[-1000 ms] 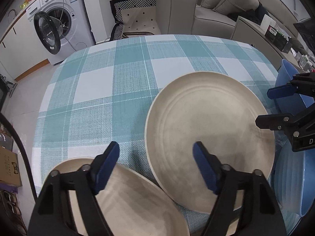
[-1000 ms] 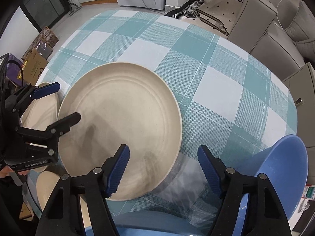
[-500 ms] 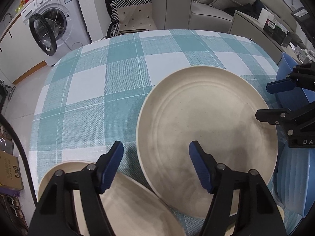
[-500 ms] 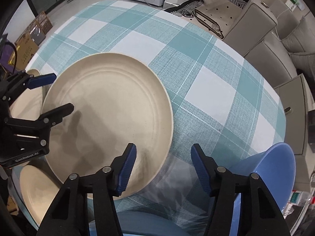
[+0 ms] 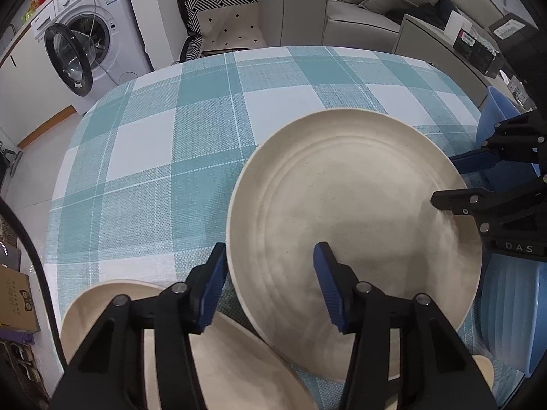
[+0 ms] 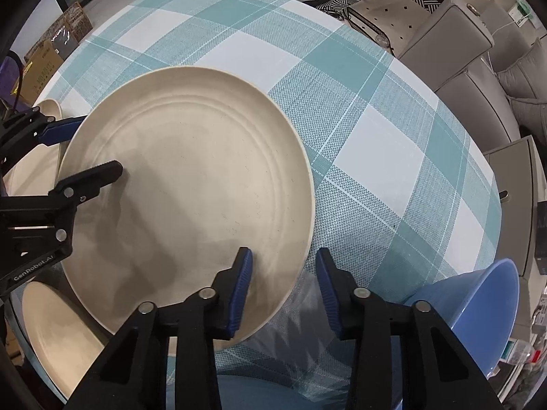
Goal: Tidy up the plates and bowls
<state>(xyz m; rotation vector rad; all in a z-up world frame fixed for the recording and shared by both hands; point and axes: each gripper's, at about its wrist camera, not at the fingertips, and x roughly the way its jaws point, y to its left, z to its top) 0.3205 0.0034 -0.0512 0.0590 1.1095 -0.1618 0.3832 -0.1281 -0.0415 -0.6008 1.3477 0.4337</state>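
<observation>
Both grippers closing on big plate [image 5: 359, 212] rim: left gripper [image 5: 270, 287], right gripper [image 6: 283, 290] not yet clamped. Small plates [image 5: 218, 369], blue bowls [image 6: 478, 307] unsorted along tabletop [image 5: 212, 130] near edge.

A home, open-plan living and utility space. Round table [image 5: 205, 109] under a teal-and-white checked cloth, set with cream plates [image 5: 355, 239] and blue bowls [image 6: 478, 311]. Front-loading washing machine [image 5: 85, 41] against the far wall, door hanging open, white cabinets beside it. Grey upholstered sofa [image 5: 359, 10] with loose cushions just behind the table. A black-and-white patterned cushion or bag [image 5: 225, 24] between the washer and the sofa. Cardboard boxes [image 6: 44, 65] on the pale tiled floor beside the table. Small boxes and clutter on a low grey cabinet [image 5: 454, 51] at the right. Domestic furniture throughout; lived-in.
</observation>
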